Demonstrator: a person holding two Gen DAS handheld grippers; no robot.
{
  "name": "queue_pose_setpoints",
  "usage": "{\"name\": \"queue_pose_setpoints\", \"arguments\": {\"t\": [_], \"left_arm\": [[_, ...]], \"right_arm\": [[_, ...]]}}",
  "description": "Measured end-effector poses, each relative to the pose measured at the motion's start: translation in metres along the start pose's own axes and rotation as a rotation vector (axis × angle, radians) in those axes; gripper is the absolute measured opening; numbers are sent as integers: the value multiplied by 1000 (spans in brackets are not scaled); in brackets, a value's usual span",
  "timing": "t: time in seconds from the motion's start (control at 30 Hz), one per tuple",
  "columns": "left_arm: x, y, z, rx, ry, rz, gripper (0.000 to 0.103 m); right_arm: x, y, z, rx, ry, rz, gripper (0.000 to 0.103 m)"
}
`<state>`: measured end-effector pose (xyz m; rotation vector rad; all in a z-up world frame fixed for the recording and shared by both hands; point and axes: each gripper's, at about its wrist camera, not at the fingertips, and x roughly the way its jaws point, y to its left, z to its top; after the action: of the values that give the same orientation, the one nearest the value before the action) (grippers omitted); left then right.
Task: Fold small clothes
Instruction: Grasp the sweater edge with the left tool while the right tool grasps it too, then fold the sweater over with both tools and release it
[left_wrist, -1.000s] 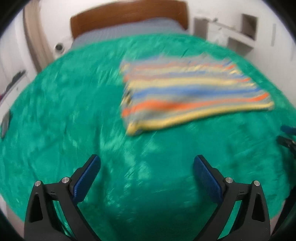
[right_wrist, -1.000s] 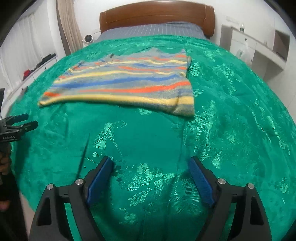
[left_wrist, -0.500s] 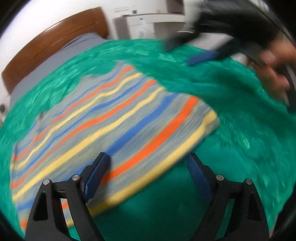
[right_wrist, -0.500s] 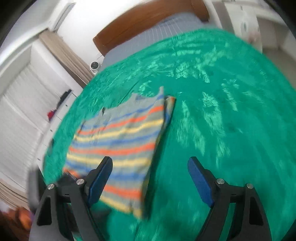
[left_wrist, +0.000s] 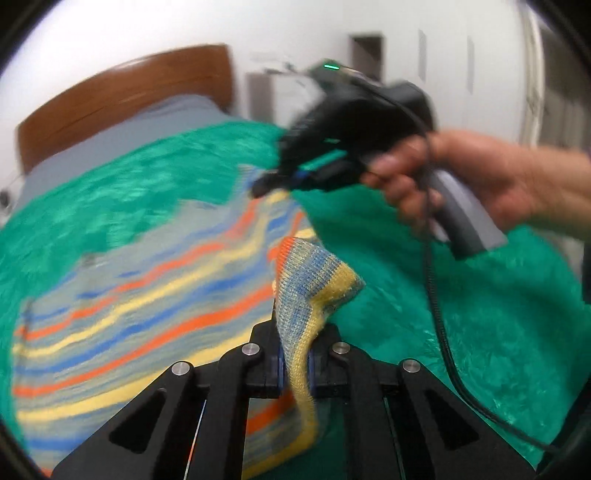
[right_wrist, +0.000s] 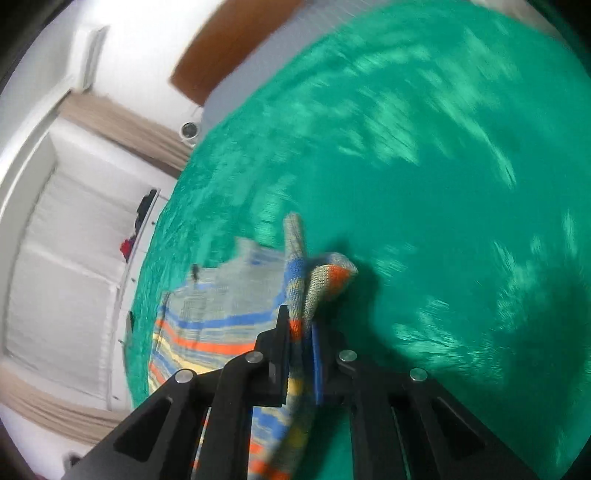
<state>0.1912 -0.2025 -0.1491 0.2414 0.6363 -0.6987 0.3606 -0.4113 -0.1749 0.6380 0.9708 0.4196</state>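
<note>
**Both claws pinched onto the striped knit**

The left gripper (left_wrist: 295, 363) has just been closing, and its jaws now stand pressed together on a corner of the striped knit garment (left_wrist: 147, 302); the yellow hem runs down between the blue pads, and a flap of blue, grey and orange knit stands up just above the fingertips; the rest of the garment lies spread on the green bedspread (left_wrist: 461, 314), reaching away to the left in that view, blurred.

The right gripper (right_wrist: 301, 354) has likewise just been closing; its jaws are nearly together with the garment (right_wrist: 221, 317) caught between them; a bunched fold with orange and blue bands rises just beyond the tips, and a narrow strip of the knit sticks up behind it; the remaining cloth lies flat on the bedspread (right_wrist: 443, 184) to the left of the claw.

From the left wrist view the right gripper (left_wrist: 273, 182) shows further off, held in a person's hand (left_wrist: 461, 184), its tip at the far edge of the garment; a black cable (left_wrist: 439, 332) hangs from its handle across the bedspread; whether its pads grip is too blurred to read from there.

Behind the bed stands a brown wooden headboard (left_wrist: 122, 99), with a grey pillow area (left_wrist: 129, 133) below it.
</note>
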Motion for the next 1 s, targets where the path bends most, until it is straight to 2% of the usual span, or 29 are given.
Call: {"name": "queue_pose_setpoints", "arguments": {"t": [0.1,0.2,0.37,0.5,0.57,0.6,0.63,0.67,0.7,0.73,0.8,0.9,0.97,1.0], "left_arm": [[-40,42,-9,-150,-47,36,7],[-73,90,-33,-310,-39,84,7],[-98,144,-77,-482,14,188,7],[-108,176,-103,-588,45,232,7],[-105,186,-112,-614,97,253,17],[-105,186,-116,-626,123,255,28],[-104,188,-117,-633,133,256,45],[-109,190,-119,-640,136,268,54],[-117,190,-121,-644,119,274,68],[-123,190,-121,-646,97,267,75],[-135,188,-122,-640,58,244,82],[-137,188,-121,-628,35,230,82],[-133,190,-121,-638,28,239,79],[-130,195,-120,-644,26,242,74]], "right_arm": [[-2,54,7,-85,-3,23,10],[17,113,9,-165,8,75,10],[104,200,-6,-282,98,118,10],[169,235,-26,-302,160,111,10],[197,244,-36,-291,166,105,10],[205,245,-39,-289,169,102,16],[213,245,-43,-273,169,93,29],[218,243,-44,-249,171,94,38],[217,241,-45,-224,165,107,47],[210,237,-45,-211,148,125,47],[187,234,-46,-225,113,137,47],[140,233,-55,-360,70,55,47],[113,238,-73,-512,63,-26,47],[103,239,-84,-580,69,-49,47]]}}
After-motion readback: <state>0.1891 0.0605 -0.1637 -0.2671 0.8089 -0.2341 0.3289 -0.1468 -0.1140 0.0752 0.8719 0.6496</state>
